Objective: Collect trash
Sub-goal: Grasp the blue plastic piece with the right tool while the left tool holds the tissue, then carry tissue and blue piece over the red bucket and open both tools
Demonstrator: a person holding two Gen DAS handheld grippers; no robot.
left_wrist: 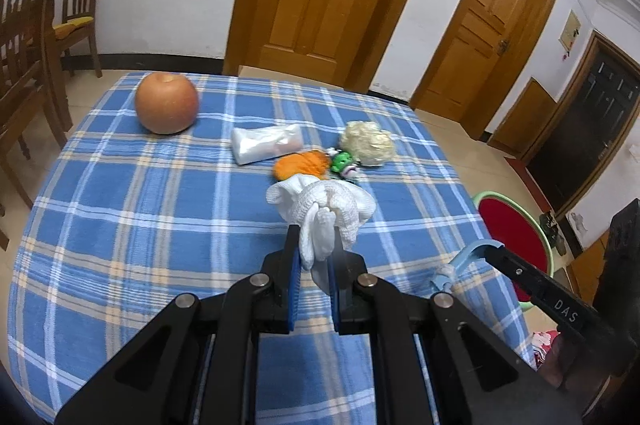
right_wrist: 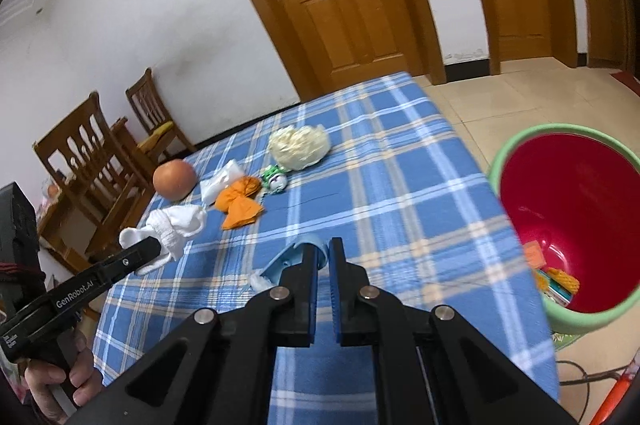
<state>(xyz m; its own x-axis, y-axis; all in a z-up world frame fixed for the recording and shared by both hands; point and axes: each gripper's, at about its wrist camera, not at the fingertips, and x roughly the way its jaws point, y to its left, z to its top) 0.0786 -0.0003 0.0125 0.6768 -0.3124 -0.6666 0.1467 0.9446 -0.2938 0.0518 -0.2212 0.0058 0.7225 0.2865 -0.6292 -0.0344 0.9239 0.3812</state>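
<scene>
My left gripper (left_wrist: 316, 237) is shut on a white knitted cloth (left_wrist: 324, 205), which bunches up above the fingertips over the blue checked table (left_wrist: 140, 225). In the right wrist view this gripper (right_wrist: 154, 249) comes in from the left with the cloth (right_wrist: 176, 229) in it. My right gripper (right_wrist: 323, 250) is shut on a light blue plastic scrap (right_wrist: 294, 259) with a white bit at its end. The same scrap (left_wrist: 466, 257) shows in the left wrist view at the tip of the right gripper (left_wrist: 491, 248). A red bin with a green rim (right_wrist: 516, 145) stands on the floor to the right of the table.
On the table lie a round orange-brown fruit (left_wrist: 167, 103), a white plastic bag (left_wrist: 266, 143), an orange wrapper (left_wrist: 300, 165), a small green wrapper (left_wrist: 342, 163) and a crumpled cream wad (left_wrist: 368, 143). Wooden chairs (left_wrist: 24, 37) stand at the left. The bin holds some rubbish (right_wrist: 556, 279).
</scene>
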